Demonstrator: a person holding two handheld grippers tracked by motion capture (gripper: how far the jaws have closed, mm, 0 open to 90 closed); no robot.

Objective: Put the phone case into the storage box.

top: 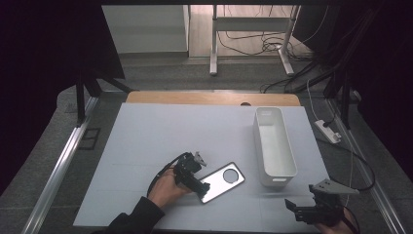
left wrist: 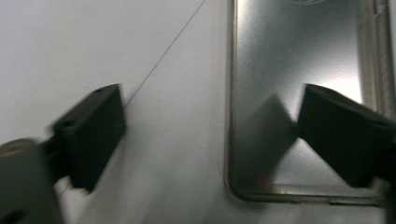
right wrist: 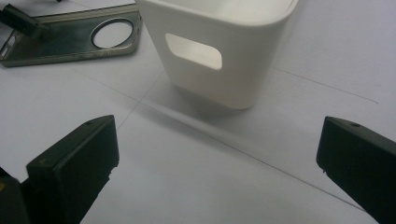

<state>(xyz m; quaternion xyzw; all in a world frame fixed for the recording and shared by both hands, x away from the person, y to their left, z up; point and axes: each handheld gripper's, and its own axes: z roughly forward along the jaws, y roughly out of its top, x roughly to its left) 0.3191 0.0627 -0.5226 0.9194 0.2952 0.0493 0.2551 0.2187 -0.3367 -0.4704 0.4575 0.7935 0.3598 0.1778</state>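
A clear phone case (top: 223,181) with a round camera hole lies flat on the white table, left of the white bin (top: 274,145). My left gripper (top: 197,185) is open at the case's near-left end. In the left gripper view one jaw stands over the case (left wrist: 299,93) and the other over bare table, with the case's long edge between them. My right gripper (top: 304,208) is open at the front right corner, above the table, facing the bin's near end (right wrist: 219,60). The case (right wrist: 70,35) lies farther off in the right gripper view. Nothing is held.
The bin is long, narrow and looks empty, with a handle slot (right wrist: 193,51) in its near wall. A wooden strip (top: 214,99) runs along the table's back edge. A power strip (top: 328,131) and cables lie on the floor at right.
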